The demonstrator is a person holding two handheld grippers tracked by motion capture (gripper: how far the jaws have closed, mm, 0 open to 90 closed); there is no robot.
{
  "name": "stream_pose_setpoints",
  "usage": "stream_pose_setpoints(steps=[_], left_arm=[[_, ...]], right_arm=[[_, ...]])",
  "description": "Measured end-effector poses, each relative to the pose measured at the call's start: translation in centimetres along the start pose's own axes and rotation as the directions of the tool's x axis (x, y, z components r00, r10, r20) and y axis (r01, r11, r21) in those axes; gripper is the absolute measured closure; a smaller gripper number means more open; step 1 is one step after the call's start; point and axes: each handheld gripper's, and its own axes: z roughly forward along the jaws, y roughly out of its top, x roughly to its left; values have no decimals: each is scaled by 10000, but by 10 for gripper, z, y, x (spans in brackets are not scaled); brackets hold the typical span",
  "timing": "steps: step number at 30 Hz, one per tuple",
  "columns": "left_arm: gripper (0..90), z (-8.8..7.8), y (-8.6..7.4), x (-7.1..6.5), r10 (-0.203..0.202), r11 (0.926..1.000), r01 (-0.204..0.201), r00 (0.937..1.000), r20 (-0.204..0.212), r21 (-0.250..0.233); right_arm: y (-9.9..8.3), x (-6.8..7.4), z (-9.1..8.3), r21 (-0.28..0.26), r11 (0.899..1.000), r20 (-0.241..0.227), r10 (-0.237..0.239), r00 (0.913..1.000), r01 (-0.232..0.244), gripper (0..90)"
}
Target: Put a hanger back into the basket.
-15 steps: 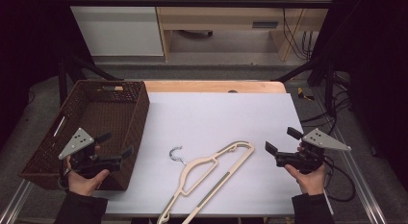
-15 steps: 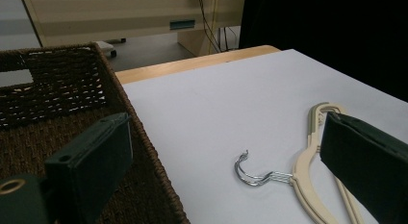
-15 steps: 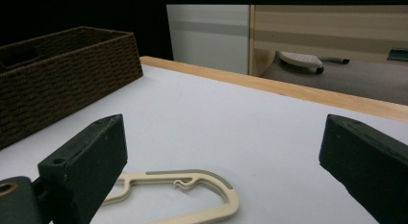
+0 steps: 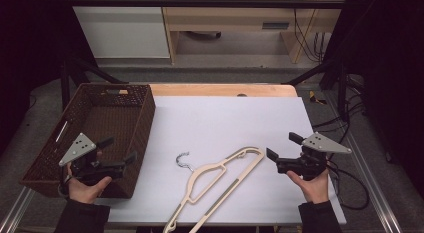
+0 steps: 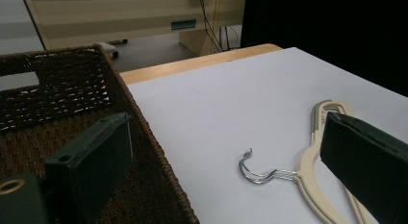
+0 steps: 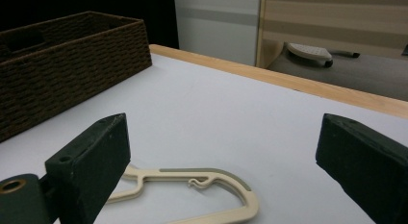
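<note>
Lying flat on the white table (image 4: 225, 118), cream hanger (image 4: 220, 185), left tool (image 4: 117, 150) and right tool (image 4: 281, 147) both gaping, empty.

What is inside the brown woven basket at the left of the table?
The basket looks empty: its woven floor is bare. The left gripper and hand cover its near end in the high view, so that part cannot be checked.

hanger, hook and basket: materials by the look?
Hanger: probably moulded plastic, matt cream, with grey strips that may be a non-slip inlay. Hook: metal wire, bright and shiny, likely steel. Basket: dark brown woven wicker or rattan-like strands; natural or synthetic is unclear.
</note>
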Motion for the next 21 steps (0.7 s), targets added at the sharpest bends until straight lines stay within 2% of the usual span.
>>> stream_pose_setpoints(steps=[1,3,5,8,11,17,21], left_arm=[[37,0,0,0,-3,10000,3,10000,-3,-5],[37,0,0,1,9,10000,-9,10000,-20,23],[37,1,-1,1,-51,10000,51,10000,-55,16],[37,1,-1,1,-35,10000,35,10000,-68,0],[38,0,0,1,-22,10000,22,10000,-92,-28],[36,-1,0,2,88,10000,-88,9999,-92,17],[36,-3,1,3,115,9999,-115,9999,-114,36]], right_arm=[[2,6,4,75,9999,-94,-72,9999,72,56],[2,8,6,77,9999,-123,-95,9999,96,57],[6,17,15,216,9989,-260,-409,9988,415,62],[9,23,20,256,9984,-360,-504,9981,513,71],[16,39,33,408,9972,-663,-596,9960,624,80],[22,62,50,718,9931,-1063,-848,9907,927,90],[24,72,60,818,9915,-1278,-906,9877,1015,103]])
